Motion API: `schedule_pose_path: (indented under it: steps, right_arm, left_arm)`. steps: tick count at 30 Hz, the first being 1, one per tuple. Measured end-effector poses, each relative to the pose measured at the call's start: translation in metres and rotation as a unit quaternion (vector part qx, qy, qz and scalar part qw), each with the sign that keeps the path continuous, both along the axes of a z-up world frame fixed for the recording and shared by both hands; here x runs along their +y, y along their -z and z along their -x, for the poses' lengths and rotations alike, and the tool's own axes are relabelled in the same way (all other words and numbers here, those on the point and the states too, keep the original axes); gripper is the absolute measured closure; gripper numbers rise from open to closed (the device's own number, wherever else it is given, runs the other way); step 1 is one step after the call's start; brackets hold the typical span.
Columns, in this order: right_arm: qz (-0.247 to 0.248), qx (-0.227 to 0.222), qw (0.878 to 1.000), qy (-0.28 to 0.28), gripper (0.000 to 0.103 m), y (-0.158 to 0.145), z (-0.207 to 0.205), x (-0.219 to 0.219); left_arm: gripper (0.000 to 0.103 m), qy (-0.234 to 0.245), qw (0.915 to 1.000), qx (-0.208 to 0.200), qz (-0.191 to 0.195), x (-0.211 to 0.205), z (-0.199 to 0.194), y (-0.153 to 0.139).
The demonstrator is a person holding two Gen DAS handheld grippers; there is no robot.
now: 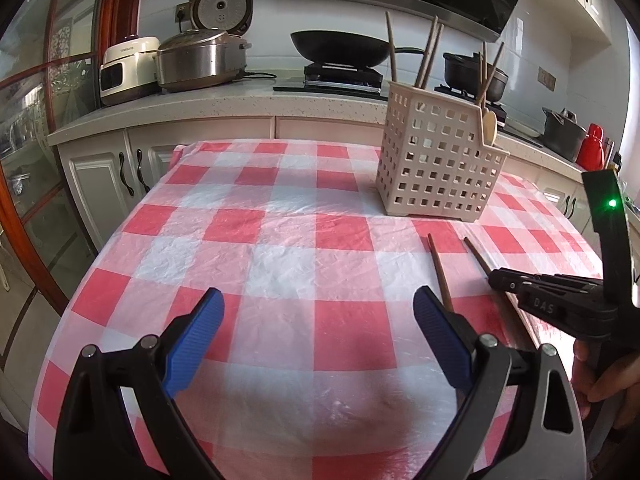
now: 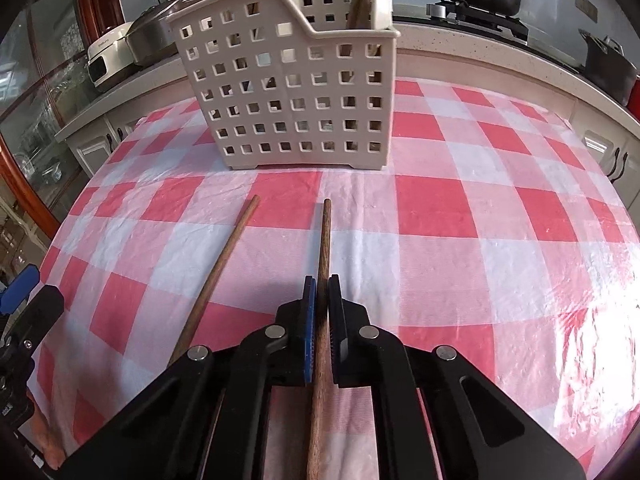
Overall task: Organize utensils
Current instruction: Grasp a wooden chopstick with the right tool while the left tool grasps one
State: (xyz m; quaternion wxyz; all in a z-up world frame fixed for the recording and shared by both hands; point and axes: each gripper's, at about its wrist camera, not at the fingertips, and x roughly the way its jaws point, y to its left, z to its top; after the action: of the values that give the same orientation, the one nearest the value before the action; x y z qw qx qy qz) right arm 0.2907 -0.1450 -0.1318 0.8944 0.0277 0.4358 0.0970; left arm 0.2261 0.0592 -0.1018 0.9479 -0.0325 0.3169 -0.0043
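A beige perforated utensil holder stands on the checked tablecloth, with several chopsticks and a wooden spoon upright in it; it also shows in the right wrist view. Two brown chopsticks lie in front of it. My right gripper is shut on one chopstick, low over the cloth; it shows at the right of the left wrist view. The second chopstick lies loose to its left and shows in the left wrist view. My left gripper is open and empty above the cloth.
The table with the red and white cloth stands before a kitchen counter with rice cookers, a wok and pots. A glass cabinet stands at the left. A red bottle is at the far right.
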Motion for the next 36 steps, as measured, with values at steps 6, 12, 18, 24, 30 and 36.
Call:
schedule_pose_path:
  steps: [6,12,18,24,30,36]
  right_arm:
    - [-0.017,0.003,0.999,0.045,0.097,0.002,0.003,-0.046]
    - [-0.030,0.001,0.997,0.070,0.097,0.005,0.007,-0.085]
    - [-0.032,-0.004,0.997,0.064,0.097,0.005,0.010,-0.089]
    - [-0.043,-0.003,0.997,0.058,0.097,0.006,0.010,-0.091]
    - [-0.043,-0.003,0.997,0.058,0.097,0.007,0.010,-0.091]
    - [-0.038,-0.003,0.998,0.057,0.097,0.006,0.009,-0.091]
  left_arm:
    - [0.011,0.020,0.9995,0.022,-0.009,-0.022,-0.012,0.006]
    - [0.011,0.031,0.9985,0.038,-0.025,-0.045,-0.028,0.011]
    - [0.011,0.048,0.9961,0.053,-0.051,-0.071,-0.053,0.017]
    - [0.029,0.068,0.9928,0.091,-0.037,-0.087,-0.082,0.029]
    - [0.047,0.088,0.9886,0.116,-0.038,-0.101,-0.104,0.035]
    - [0.061,0.101,0.9859,0.123,-0.050,-0.109,-0.113,0.037]
